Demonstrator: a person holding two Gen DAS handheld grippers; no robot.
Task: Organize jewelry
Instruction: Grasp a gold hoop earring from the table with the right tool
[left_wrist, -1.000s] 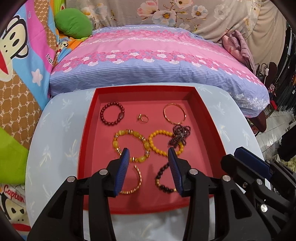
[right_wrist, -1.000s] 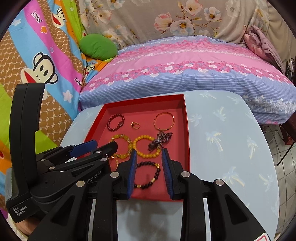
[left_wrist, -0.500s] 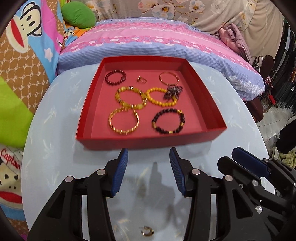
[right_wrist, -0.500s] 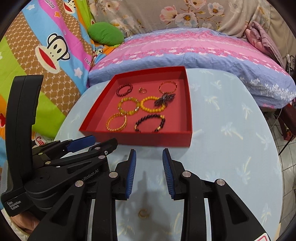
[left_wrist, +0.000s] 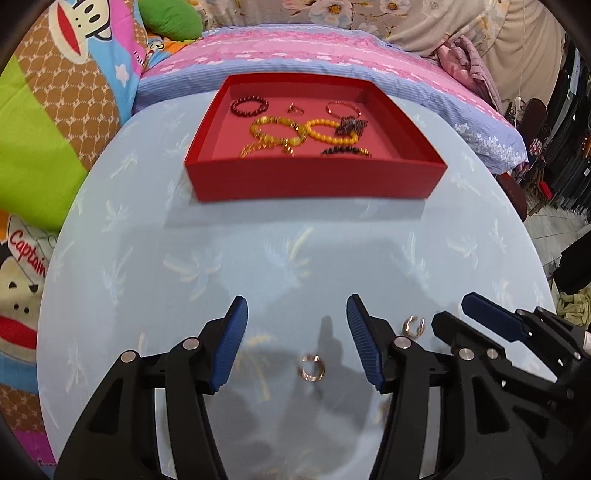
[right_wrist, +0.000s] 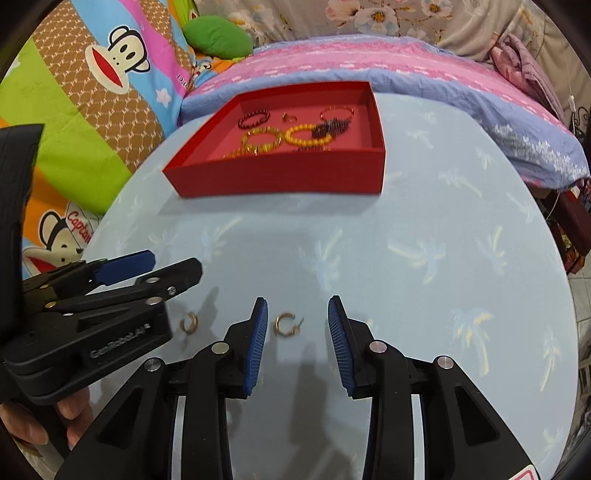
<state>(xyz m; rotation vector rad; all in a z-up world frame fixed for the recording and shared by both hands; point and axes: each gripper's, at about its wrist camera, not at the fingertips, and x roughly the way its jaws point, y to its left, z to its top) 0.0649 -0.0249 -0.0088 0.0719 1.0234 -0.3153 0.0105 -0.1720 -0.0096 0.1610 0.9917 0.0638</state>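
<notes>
The left gripper (left_wrist: 295, 336) is held low over the table (left_wrist: 258, 251) with its blue-padded fingers (left_wrist: 229, 343) spread wide apart and nothing clamped between them. A small gold hoop earring (left_wrist: 312, 368) is seen lying on the pale blue cloth in the gap between those fingers, touched by neither pad. A second hoop earring (left_wrist: 413, 326) is found just beside the outer edge of the left gripper's right-hand finger, between the two grippers. In the right wrist view the right gripper (right_wrist: 295, 330) is likewise shown open, its fingers (right_wrist: 256, 343) well apart and gripping nothing; the second earring (right_wrist: 285, 325) lies between them, nearer the left-hand pad, though contact cannot be judged. The first earring (right_wrist: 189, 322) is seen to the left, close under the left gripper's body. The red tray (left_wrist: 314, 181) is set well apart from both grippers at the far side of the table, beside the pink and blue bedding (left_wrist: 295, 48). Inside it, a dark red bead bracelet (left_wrist: 249, 105), yellow bead bracelets (left_wrist: 279, 129), a thin gold bangle (left_wrist: 343, 108) and a small ring (left_wrist: 294, 108) are laid out.
</notes>
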